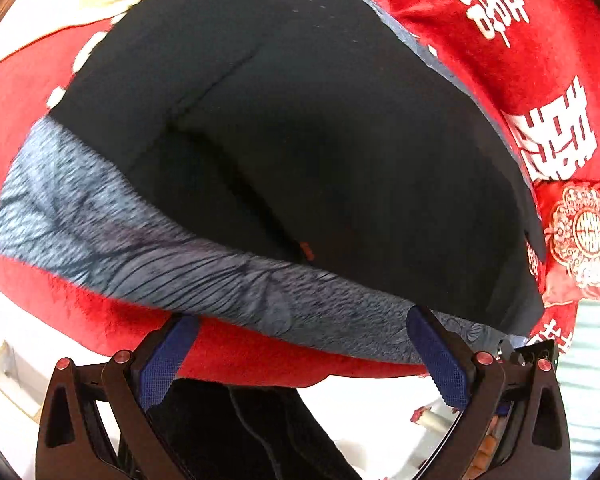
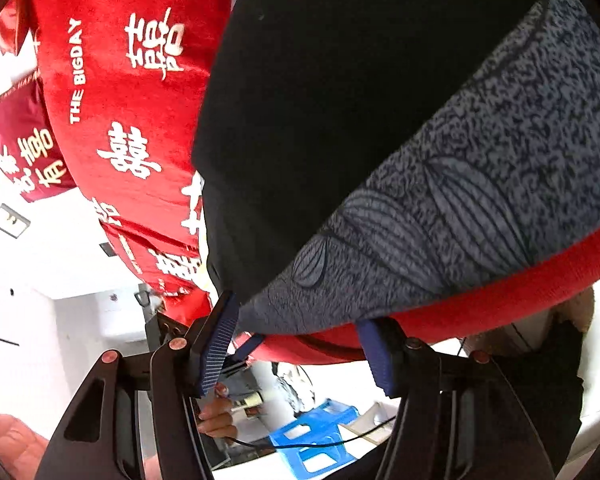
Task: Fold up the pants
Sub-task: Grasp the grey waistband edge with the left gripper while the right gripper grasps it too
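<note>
Left wrist view — left tool (image 1: 302,338) open at pants (image 1: 300,140) hem, right tool (image 2: 300,332) open — red blanket (image 1: 480,32) around.

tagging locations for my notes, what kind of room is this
Most likely a bedroom at home: the pants lie on a bed's red wedding bedding, with a matching red cushion beside them.

Pants (image 1: 320,128): matt black cloth, smooth, stitched seams; lining (image 1: 100,232) is grey printed cloth with a leaf pattern, matt. Blanket (image 1: 480,40) under them: red plush, slight sheen, white printed characters. Pillow (image 1: 580,236): glossy red satin, gold-white embroidery. Left tongs (image 1: 304,356) and right tongs (image 2: 300,340): matt black plastic arms, blue pads (image 1: 440,360) with fine grid texture, coppery metal rivets. Stool (image 2: 312,436): glossy blue plastic.
</note>
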A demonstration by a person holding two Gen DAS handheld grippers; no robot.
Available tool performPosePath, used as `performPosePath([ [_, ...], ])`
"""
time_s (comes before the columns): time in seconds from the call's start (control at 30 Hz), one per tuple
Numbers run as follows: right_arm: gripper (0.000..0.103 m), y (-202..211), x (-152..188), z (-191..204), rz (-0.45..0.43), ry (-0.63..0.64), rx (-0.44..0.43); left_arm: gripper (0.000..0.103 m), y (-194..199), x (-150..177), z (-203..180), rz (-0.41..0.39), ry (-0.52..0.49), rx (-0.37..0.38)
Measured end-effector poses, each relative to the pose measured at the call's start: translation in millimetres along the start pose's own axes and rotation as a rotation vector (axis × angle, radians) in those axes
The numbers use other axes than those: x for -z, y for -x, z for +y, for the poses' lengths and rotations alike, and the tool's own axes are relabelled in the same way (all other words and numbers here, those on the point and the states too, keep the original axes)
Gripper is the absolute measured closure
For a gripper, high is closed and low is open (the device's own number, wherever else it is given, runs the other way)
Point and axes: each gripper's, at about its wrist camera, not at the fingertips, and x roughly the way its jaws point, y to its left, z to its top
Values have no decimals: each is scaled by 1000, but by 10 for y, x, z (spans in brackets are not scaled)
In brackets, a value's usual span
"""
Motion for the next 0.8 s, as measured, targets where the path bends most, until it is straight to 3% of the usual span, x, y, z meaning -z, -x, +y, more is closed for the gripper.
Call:
performPosePath([
  [0.2, 39, -99, -3, -39, 26, -34, -41, 0, -4, -28, -53, -9, 32, -13],
  [0.23, 44, -89, -7, -44, 18, -53, -55, 1, 8, -35, -52, -12, 43, -3],
  [0.27, 49, -89, -11, -52, 6, -66, -62, 2, 16, -45, -52, -12, 54, 3],
  [0.33, 85, -8, -26, -80, -20, -108, -62, 14, 15, -72, -49, -10, 66, -8],
  [0.37, 94, 13, -27, -87, -25, -124, -58, 19, 21, -80, -49, -11, 67, -13],
  [0.4, 96, 33, -27, -79, -29, -134, -58, 32, 33, -87, -52, -14, 62, -19],
  [0.43, 97, 56, -13, -41, -33, -132, -62, 43, 52, -93, -46, -13, 49, -22],
  [0.47, 97, 73, 0, 21, -35, -121, -59, 64, 62, -109, -41, -3, 41, 0],
  [0.5, 98, 90, 13, 80, -35, -110, -55, 70, 84, -118, -13, 6, 48, 19],
  [0.57, 98, 137, 32, 188, -37, -95, -45, 75, 164, -149, 17, 1, 60, 42],
  [0.8, 98, 284, -98, 675, -29, -9, -5, 75, 570, -267, -283, -45, -43, 17],
])
